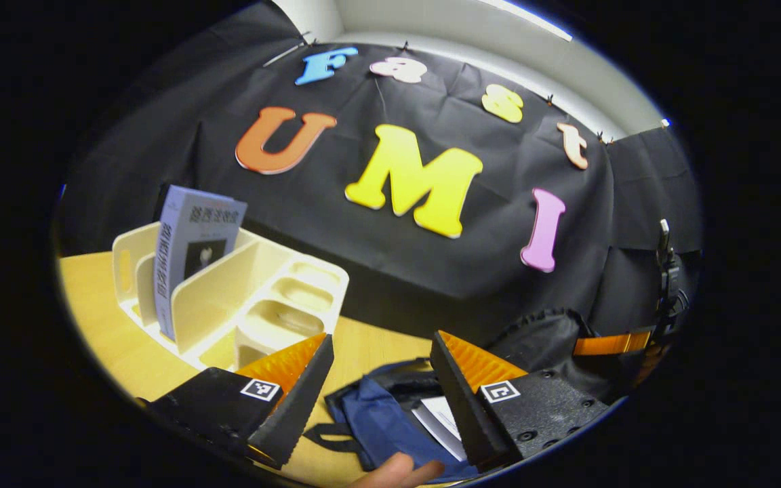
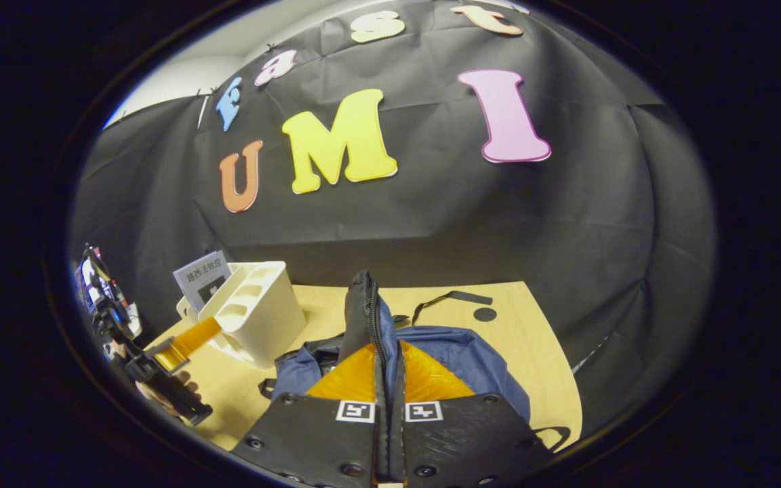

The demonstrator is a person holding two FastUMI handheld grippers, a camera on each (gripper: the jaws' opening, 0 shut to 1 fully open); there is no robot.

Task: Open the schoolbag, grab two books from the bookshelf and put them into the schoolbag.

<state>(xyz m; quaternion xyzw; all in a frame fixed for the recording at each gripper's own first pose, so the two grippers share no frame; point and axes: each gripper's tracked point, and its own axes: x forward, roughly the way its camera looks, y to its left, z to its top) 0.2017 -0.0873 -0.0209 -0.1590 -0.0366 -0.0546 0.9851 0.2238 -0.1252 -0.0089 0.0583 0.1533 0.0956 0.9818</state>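
Pinching the schoolbag (image 2: 458, 352) flap, right claw (image 2: 388, 379) (closed); left claw (image 1: 380, 386) gapes, holding nothing

Schoolbag (image 2: 462, 356) lay on surface (image 2: 539, 352), right of bookshelf (image 2: 255, 308) in right gripper view. Book (image 1: 190, 254) stood upright in bookshelf's rear compartment. Another book (image 1: 441, 420) sat inside schoolbag.

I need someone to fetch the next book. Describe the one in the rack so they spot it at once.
On the wooden table, left of the blue schoolbag, stands a cream slotted bookshelf. The book stands upright in its far slot: pale lavender cover with a dark square picture, the one thing rising above the dividers.
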